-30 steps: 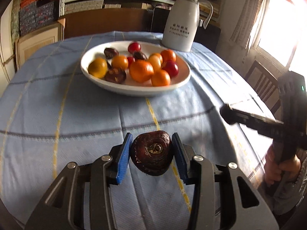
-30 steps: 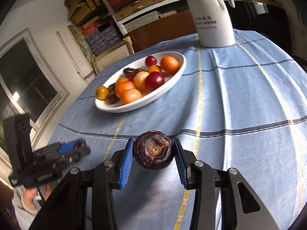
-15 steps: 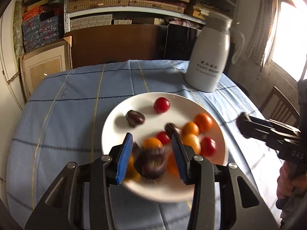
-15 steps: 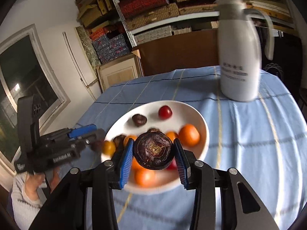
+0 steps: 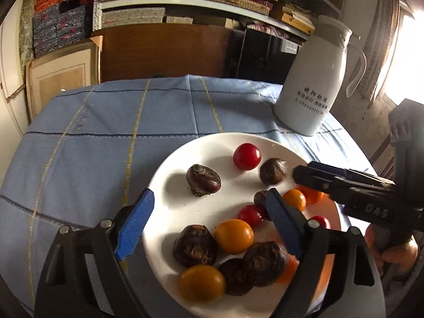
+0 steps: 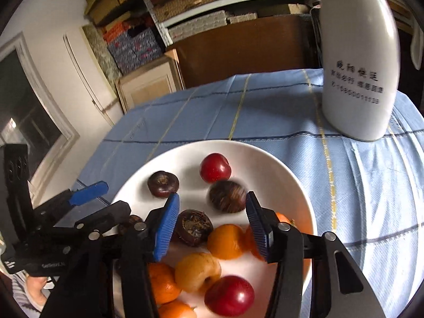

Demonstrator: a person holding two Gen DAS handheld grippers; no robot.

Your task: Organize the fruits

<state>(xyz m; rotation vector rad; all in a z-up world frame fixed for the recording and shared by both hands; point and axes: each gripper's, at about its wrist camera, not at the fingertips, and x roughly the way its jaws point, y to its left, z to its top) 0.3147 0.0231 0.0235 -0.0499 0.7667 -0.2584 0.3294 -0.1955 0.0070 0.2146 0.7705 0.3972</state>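
A white plate [image 5: 225, 139] [image 6: 265, 164] on the blue cloth holds several orange, red and dark brown fruits. My left gripper [image 5: 209, 225] hovers over the plate's near side. Its jaws are opening wide and no pad touches anything; a dark fruit [image 5: 195, 249] and an orange one [image 5: 233, 235] lie in the plate below. My right gripper [image 6: 212, 228] hangs over the plate too, jaws opening, pads clear. A blurred dark fruit [image 6: 226, 196] [image 5: 273, 171] is in motion just beyond its tips. Another dark fruit [image 6: 193, 228] lies in the plate under the gap.
A tall white jug [image 5: 312, 90] [image 6: 357, 66] stands on the cloth behind the plate to the right. Each gripper shows in the other's view: the right gripper [image 5: 304, 177] and the left gripper [image 6: 106, 201]. Shelves, boxes and a brown cabinet [image 5: 164, 50] stand behind the table.
Both grippers moved forward from over the bare cloth to above the plate, each carrying a dark fruit. Both have since opened, and those fruits have left the jaws.
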